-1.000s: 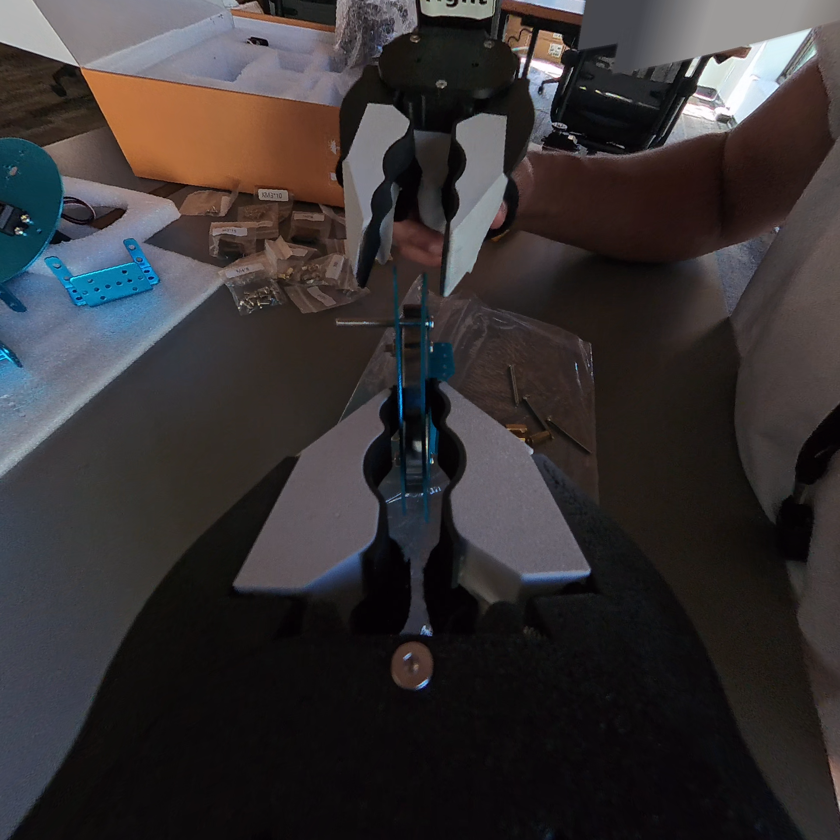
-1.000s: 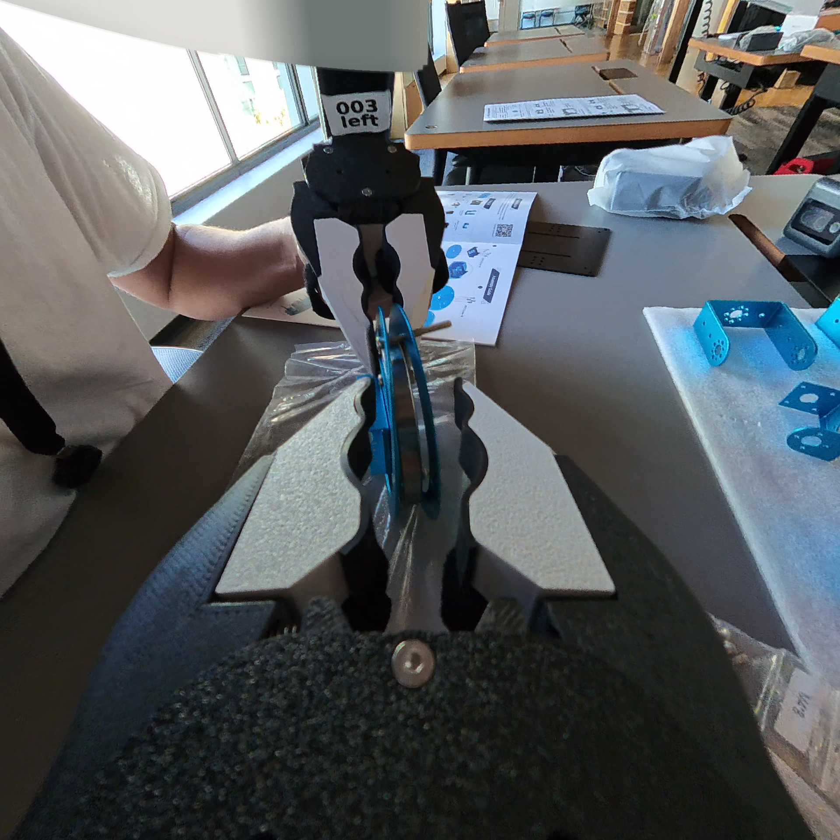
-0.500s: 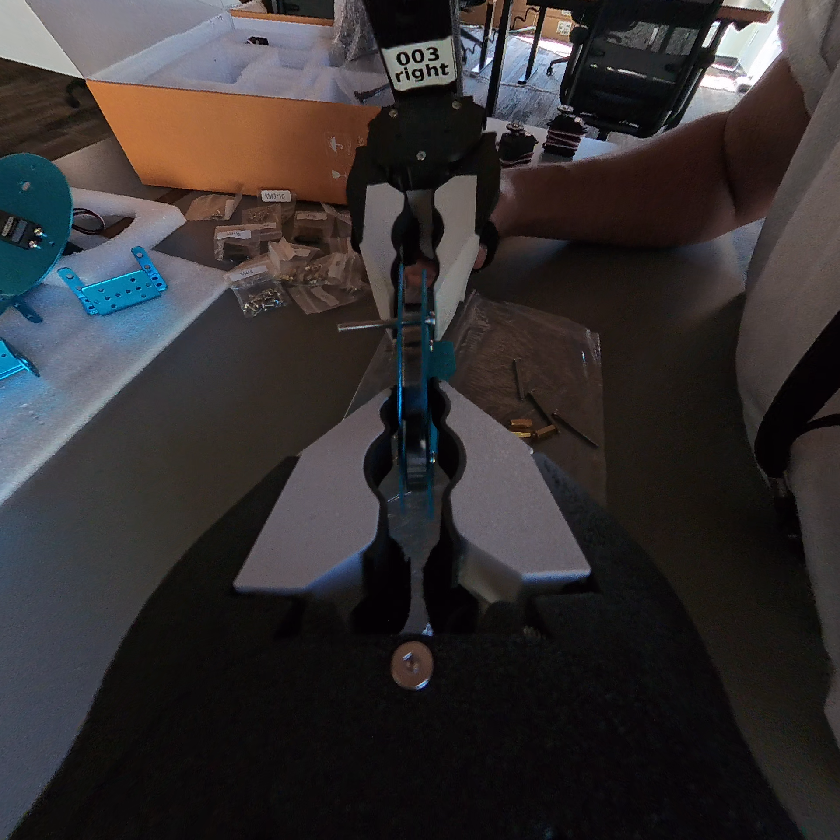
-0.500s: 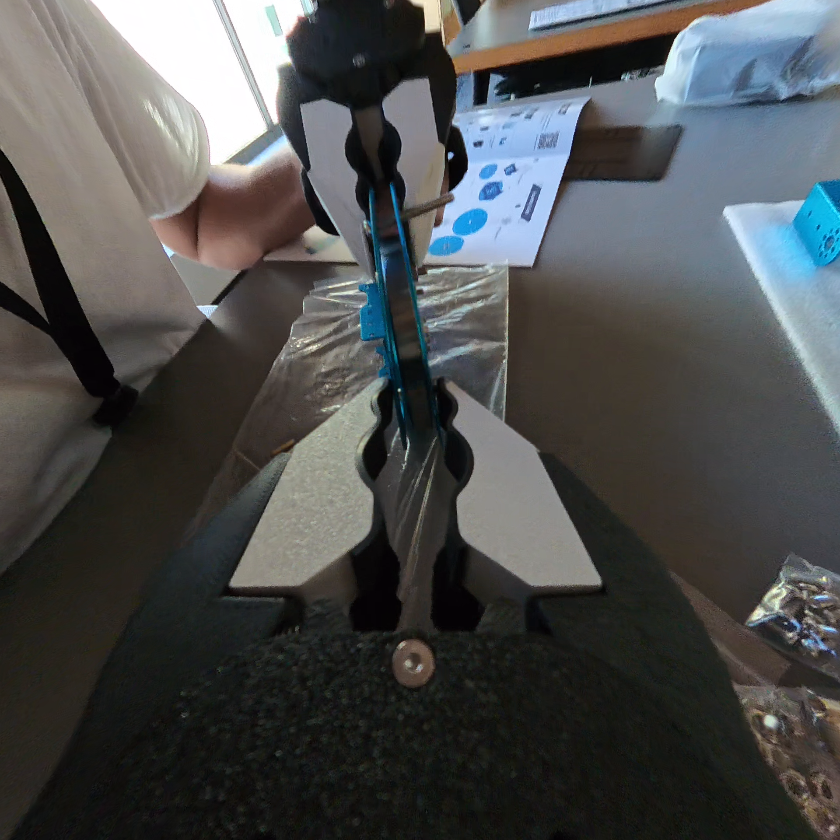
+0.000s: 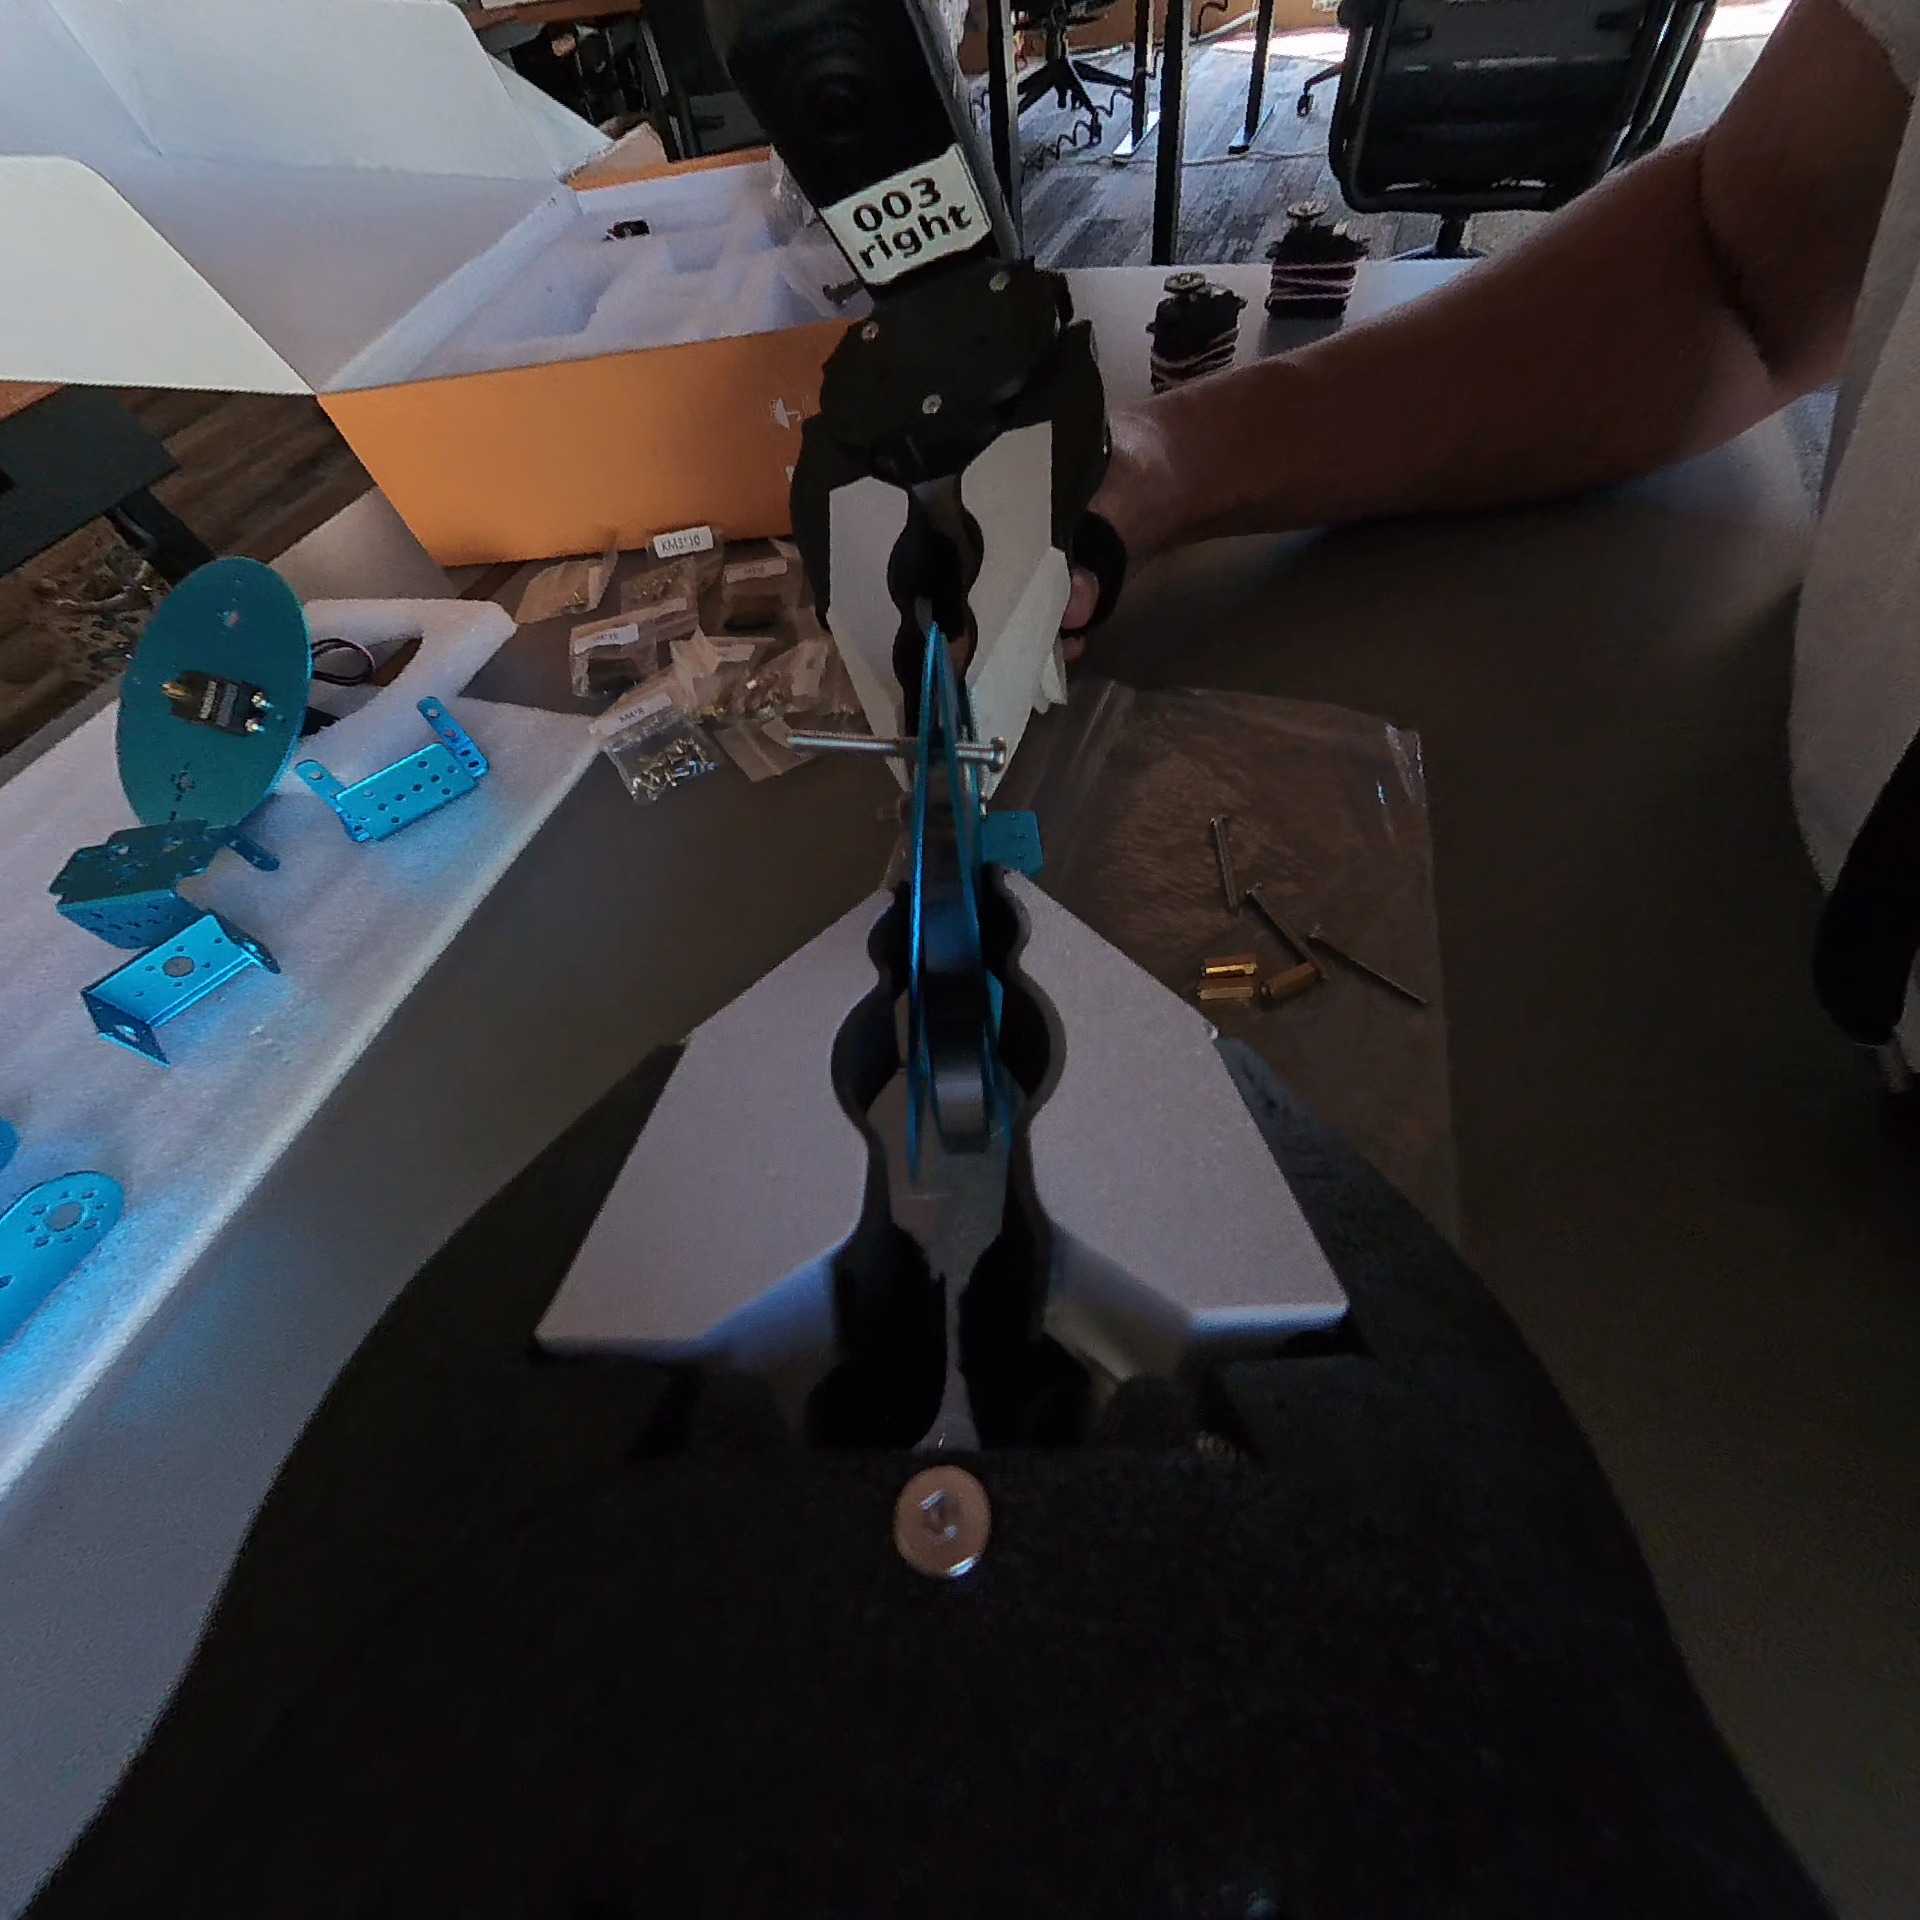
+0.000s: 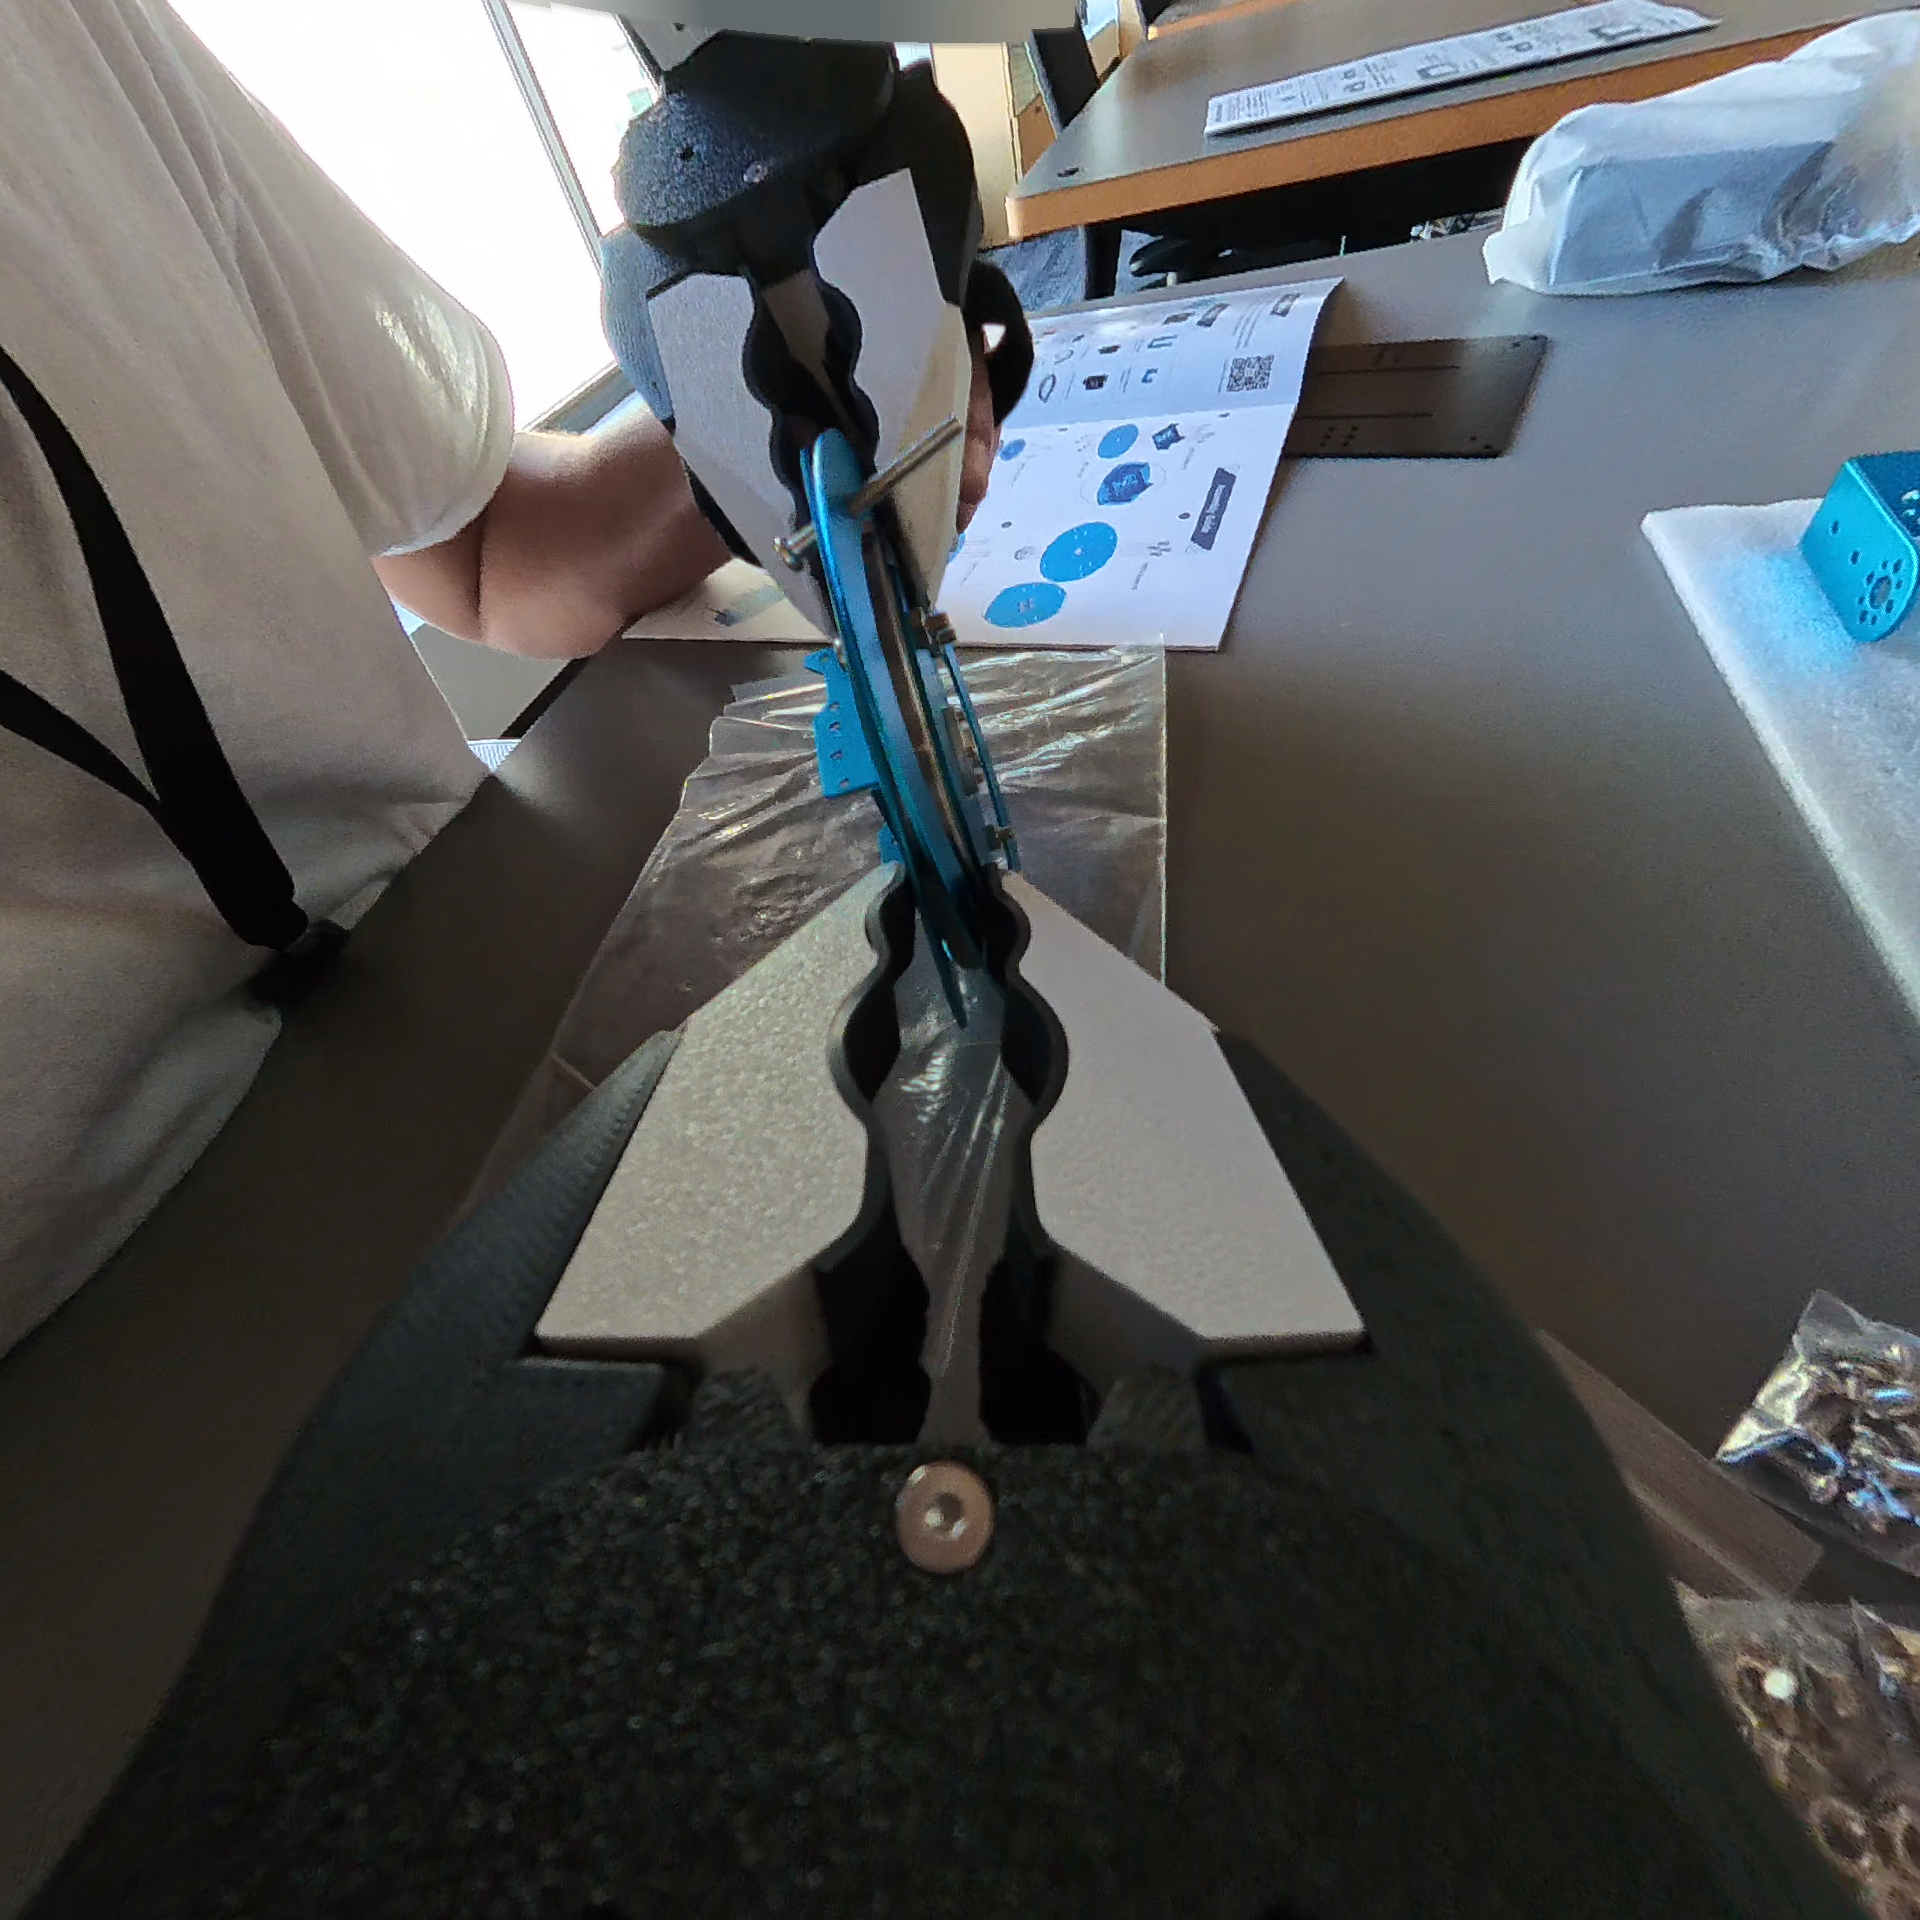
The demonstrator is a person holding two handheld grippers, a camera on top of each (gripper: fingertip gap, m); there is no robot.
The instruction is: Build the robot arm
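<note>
A blue disc assembly (image 5: 940, 831), two round blue plates with a dark ring between them and a long bolt (image 5: 862, 743) through it, stands on edge above a clear plastic bag (image 5: 1247, 790). My left gripper (image 5: 948, 914) is shut on its near edge. My right gripper (image 5: 951, 675) faces it and is shut on the far edge. In the right wrist view the right gripper (image 6: 951, 894) clamps the assembly (image 6: 894, 727), which leans left toward the left gripper (image 6: 868, 582). The bolt (image 6: 914, 457) sticks out beside the left gripper's fingers.
Loose screws and brass standoffs (image 5: 1268, 966) lie on the bag. An orange box (image 5: 582, 447), hardware bags (image 5: 675, 707), and white foam (image 5: 104, 1195) with blue brackets (image 5: 395, 769) and a teal disc (image 5: 213, 707) lie left. An instruction sheet (image 6: 1143, 488) and black plate (image 6: 1423, 395) lie beyond.
My right gripper came down open over the assembly and shut on its far edge. Since then both grippers hold it, and it has tilted in the right wrist view.
</note>
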